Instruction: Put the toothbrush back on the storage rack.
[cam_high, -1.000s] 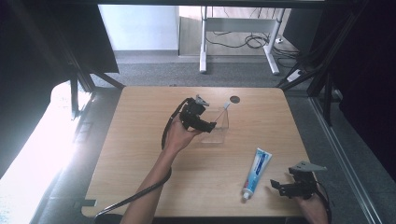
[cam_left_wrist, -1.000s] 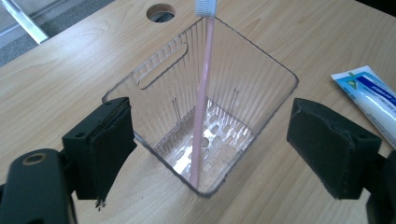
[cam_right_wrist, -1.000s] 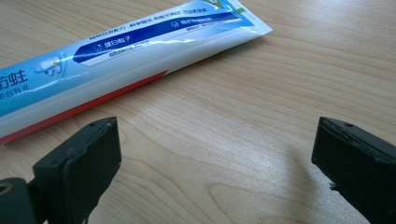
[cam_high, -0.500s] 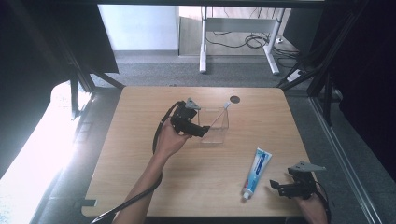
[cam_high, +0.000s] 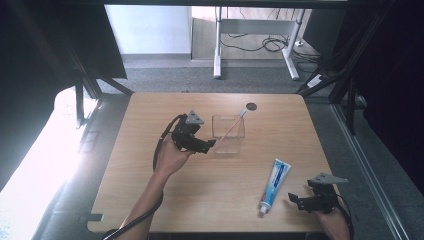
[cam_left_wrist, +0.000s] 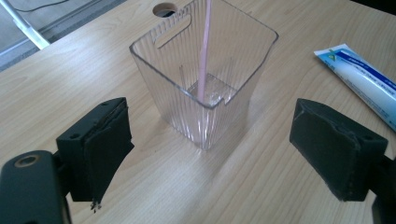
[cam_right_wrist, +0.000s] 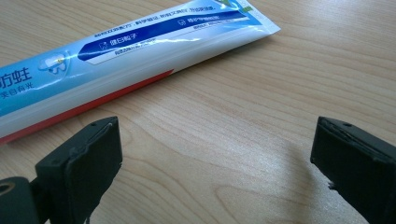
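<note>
We hold the left gripper (cam_high: 207, 145) with jaws wide open and empty just beside the clear cup (cam_high: 228, 133) with its pink toothbrush (cam_left_wrist: 203, 51), while the right gripper (cam_high: 300, 201), also wide open, rests near the toothpaste tube (cam_high: 274, 183) on the bench (cam_high: 150, 200).

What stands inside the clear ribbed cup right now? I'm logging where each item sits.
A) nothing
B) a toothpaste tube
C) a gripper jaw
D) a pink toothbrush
D: the pink toothbrush leans inside the clear cup, while the toothpaste tube lies flat on the table.
</note>
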